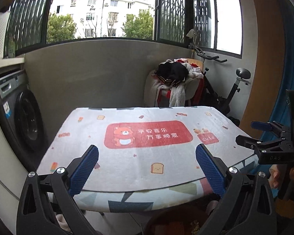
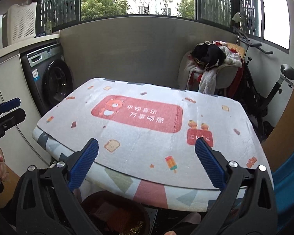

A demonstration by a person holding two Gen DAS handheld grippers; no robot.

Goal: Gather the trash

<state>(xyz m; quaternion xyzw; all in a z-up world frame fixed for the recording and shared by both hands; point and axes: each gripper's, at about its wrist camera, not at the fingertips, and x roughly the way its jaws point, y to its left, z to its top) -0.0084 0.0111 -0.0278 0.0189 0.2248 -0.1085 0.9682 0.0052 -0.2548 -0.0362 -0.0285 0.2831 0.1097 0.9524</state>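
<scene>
Trash sits in a dark round bin (image 2: 115, 213) on the floor, below the near table edge: crumpled brown paper and a bit of gold foil visible inside. Same bin shows at the bottom of the left view (image 1: 172, 223), contents blurred.

Left gripper (image 1: 147, 168) released, jaws spread wide, nothing between the ribbed blue pads (image 1: 86, 168). Right gripper (image 2: 147, 162) likewise released, pads (image 2: 207, 162) wide apart and holding nothing. Both hover over the near edge of the table.

Table (image 2: 139, 192) is covered by a geometric-print cloth with a fuzzy white mat (image 2: 147, 141) on top; the mat carries a red panel (image 2: 137, 113) with a bear and Chinese text, plus toast and popsicle prints.

Room: balcony-like nook, grey half-wall under windows (image 1: 102, 13). Front-load washing machine (image 2: 49, 78) at left under a counter. At back right, a chair heaped with clothes (image 2: 211, 66), exercise bike (image 2: 264, 90) just beside it.
</scene>
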